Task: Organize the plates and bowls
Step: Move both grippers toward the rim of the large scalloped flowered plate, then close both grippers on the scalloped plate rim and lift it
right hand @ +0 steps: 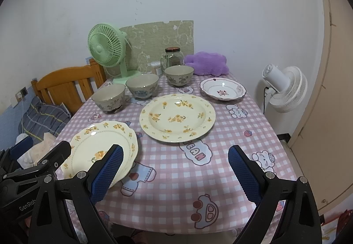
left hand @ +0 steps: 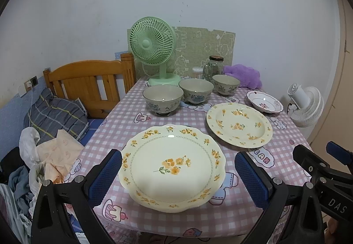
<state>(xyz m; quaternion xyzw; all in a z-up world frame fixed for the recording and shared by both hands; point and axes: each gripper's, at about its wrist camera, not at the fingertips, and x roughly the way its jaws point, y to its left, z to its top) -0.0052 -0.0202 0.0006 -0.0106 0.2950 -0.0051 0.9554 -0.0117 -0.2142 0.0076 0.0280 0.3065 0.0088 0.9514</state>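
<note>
Left gripper [left hand: 178, 174]: held low over the near edge of the worktop, pointing toward the back wall, jaws spread wide with nothing between the blue pads. The scalloped plate [left hand: 173, 167] lies flat on the worktop below and between its fingers; contact cannot be confirmed.

Right gripper [right hand: 175, 172]: held level beside the left one, likewise pointing forward, jaws wide apart and empty, above bare cloth at the near right of the worktop. Its left finger overlaps the scalloped plate's edge in the right wrist view.

Worktop [right hand: 220, 177]: covered by a pink-and-white checked cloth with cartoon prints. The round floral plate [right hand: 177, 117] lies flat behind the scalloped plate, toward the middle, apart from it. The small white dish [right hand: 222, 90] with a red motif sits at the far right. Three bowls stand upright in a diagonal row: left bowl [right hand: 108, 96], middle bowl [right hand: 142, 85], right bowl [right hand: 179, 75], near one another, none stacked.

Back edge: green desk fan [right hand: 106, 47], glass jar [right hand: 172, 57] with a dark lid, purple plush [right hand: 206, 63], and a green patterned mat [right hand: 158, 38] propped against the wall.

Room: pale wall; wooden headboard [left hand: 90, 85] and bed with folded striped bedding [left hand: 55, 116] to the left; white standing fan [right hand: 284, 89] to the right of the worktop.
</note>
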